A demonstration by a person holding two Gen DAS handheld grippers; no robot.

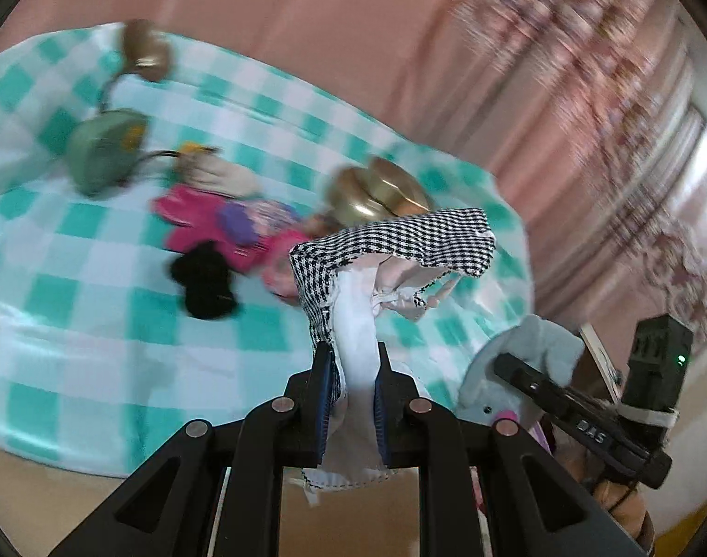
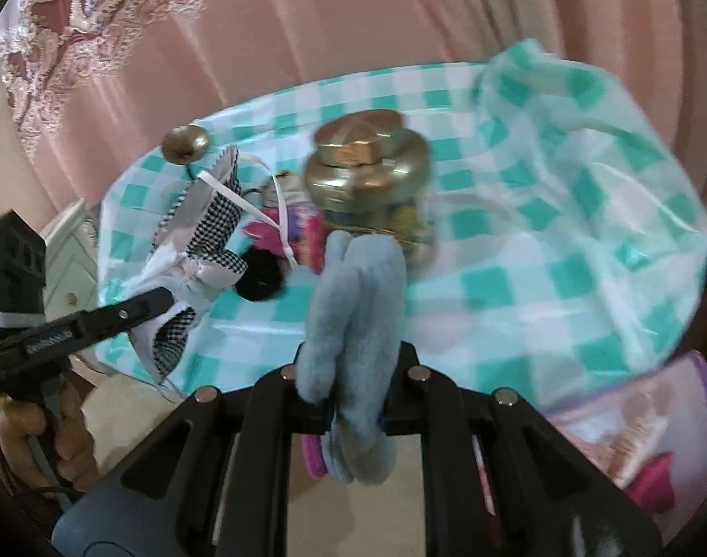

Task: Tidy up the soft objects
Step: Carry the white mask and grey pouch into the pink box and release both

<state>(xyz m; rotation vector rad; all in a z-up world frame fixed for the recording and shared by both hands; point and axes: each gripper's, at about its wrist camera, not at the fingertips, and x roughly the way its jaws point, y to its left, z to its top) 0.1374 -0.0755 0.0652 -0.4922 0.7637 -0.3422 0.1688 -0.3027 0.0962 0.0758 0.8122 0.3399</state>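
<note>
Right now both of my jaws are clamped on something soft, and both things are lifted clear of the bench [image 1: 75,278] with its green-checked cloth. My left gripper [image 1: 353,399] pinches a checked cloth pouch [image 1: 400,241] by its white lining, low down near the seam; it is light and limp, so the upper part flops forward and a white ribbon trails loose from it. I judge a hold on bunched layers safer than on a single edge, which could slip out. My right gripper [image 2: 353,411] squeezes a grey-blue plush toy [image 2: 353,297] around its middle; it is squashy and springy, light, and the pile looks grippy enough, though the body sags over the jaws. Still on the cloth lie a pink fabric piece [image 1: 200,227] and a black fluffy thing [image 1: 205,281], just beside a glass jar [image 2: 372,176] with a gold lid, which I should steer clear of.
</note>
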